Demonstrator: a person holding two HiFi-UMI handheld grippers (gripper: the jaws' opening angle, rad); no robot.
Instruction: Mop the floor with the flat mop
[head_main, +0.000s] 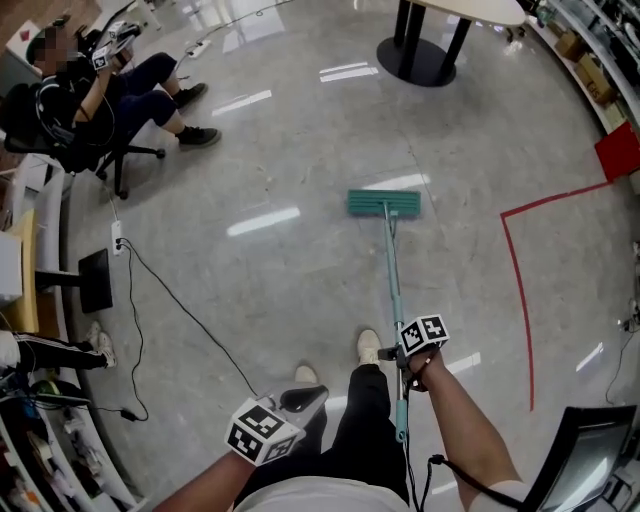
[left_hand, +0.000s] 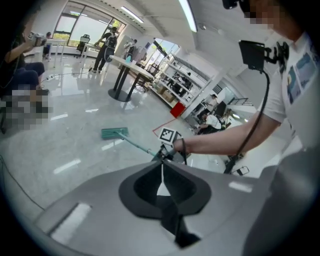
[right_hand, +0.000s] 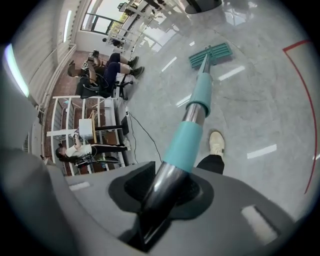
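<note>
Head view: flat mop head (head_main: 384, 204) lies flat on the floor (head_main: 250, 300), well ahead of the feet (head_main: 368, 346). Right gripper (right_hand: 162, 192) clamps the mop handle (right_hand: 192, 125); left gripper (left_hand: 161, 170) clenched, empty. Judgement: keep head flat, push straight, overlapping passes.

One flat mop (head_main: 385, 204). Two grippers: left gripper (head_main: 305, 398), right gripper (head_main: 399, 360). Two white shoes (head_main: 368, 346) (head_main: 304, 374). One office chair (head_main: 118, 158) with one person (head_main: 100, 90) on it. One table (head_main: 480, 10), one black cable (head_main: 182, 304), one red tape line (head_main: 515, 290).
</note>
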